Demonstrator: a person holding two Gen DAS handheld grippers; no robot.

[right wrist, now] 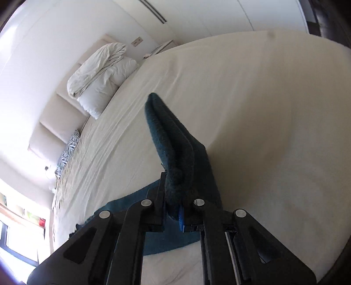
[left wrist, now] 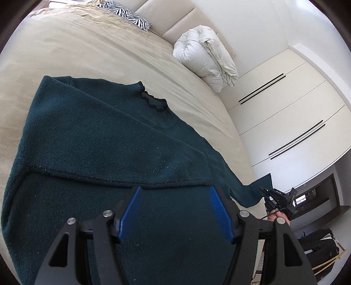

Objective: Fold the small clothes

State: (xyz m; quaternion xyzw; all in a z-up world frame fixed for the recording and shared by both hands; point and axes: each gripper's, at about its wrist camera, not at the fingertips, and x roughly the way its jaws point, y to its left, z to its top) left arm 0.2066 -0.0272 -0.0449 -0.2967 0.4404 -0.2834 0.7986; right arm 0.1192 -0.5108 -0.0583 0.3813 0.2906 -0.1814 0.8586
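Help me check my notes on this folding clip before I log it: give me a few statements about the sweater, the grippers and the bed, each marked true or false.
1. The left gripper is open, with nothing between its blue pads. True.
2. The right gripper is open and empty. False: it is shut on a fold of the dark teal sweater.
3. The sweater lies on a beige bed sheet. True.
4. The sweater's collar points toward the left gripper. False: the collar lies at the far side, away from it.
5. A bundled white duvet sits near the headboard. True.
6. The zebra-print pillow rests on the sweater. False: it lies far off, by the headboard.
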